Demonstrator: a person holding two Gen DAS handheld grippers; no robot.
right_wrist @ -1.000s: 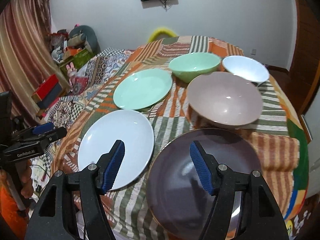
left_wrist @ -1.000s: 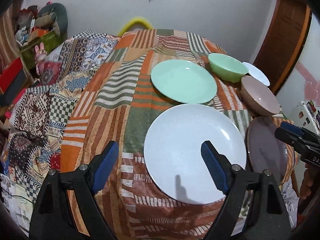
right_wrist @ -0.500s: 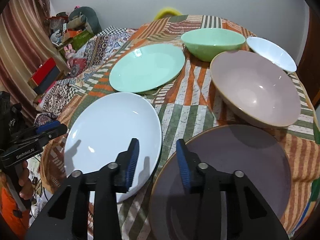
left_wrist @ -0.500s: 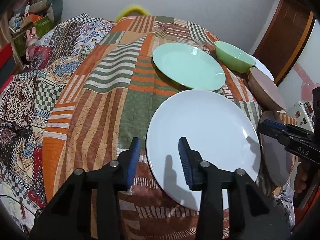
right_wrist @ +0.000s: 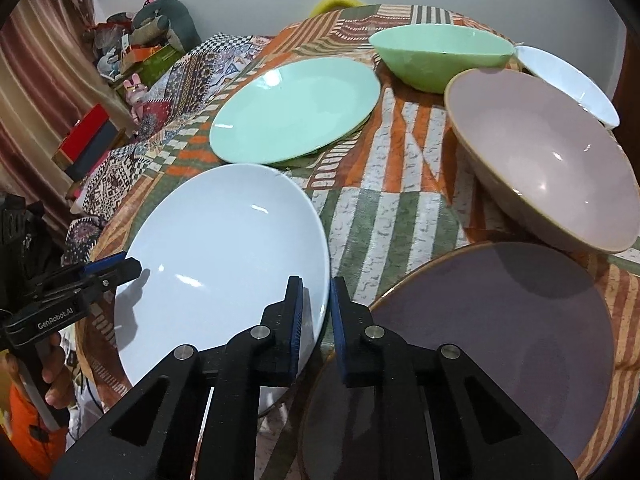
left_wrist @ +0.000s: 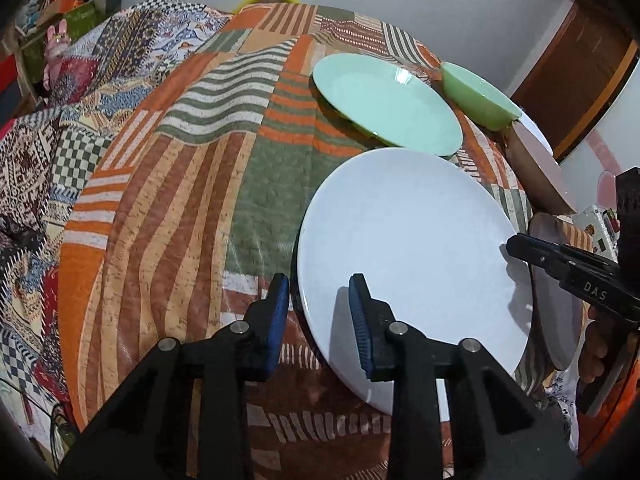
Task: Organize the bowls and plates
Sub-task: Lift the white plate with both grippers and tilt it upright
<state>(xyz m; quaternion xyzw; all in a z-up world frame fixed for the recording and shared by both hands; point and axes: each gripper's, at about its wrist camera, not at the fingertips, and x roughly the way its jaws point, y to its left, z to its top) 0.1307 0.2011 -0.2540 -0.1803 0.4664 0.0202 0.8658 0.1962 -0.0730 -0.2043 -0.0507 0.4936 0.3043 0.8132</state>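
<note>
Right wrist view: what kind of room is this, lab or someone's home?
Most likely a lived-in home room, not a lab. Plates and bowls lie on a patchwork cloth, a curtain hangs at the left, and household clutter with a soft toy is piled in the far corner.

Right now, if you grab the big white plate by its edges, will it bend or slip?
The white plate probably stays stiff; it looks like hard glazed ceramic. Its shiny surface may be slippery in the pads. It likely chips if knocked against the purple plate close beside it.
</note>
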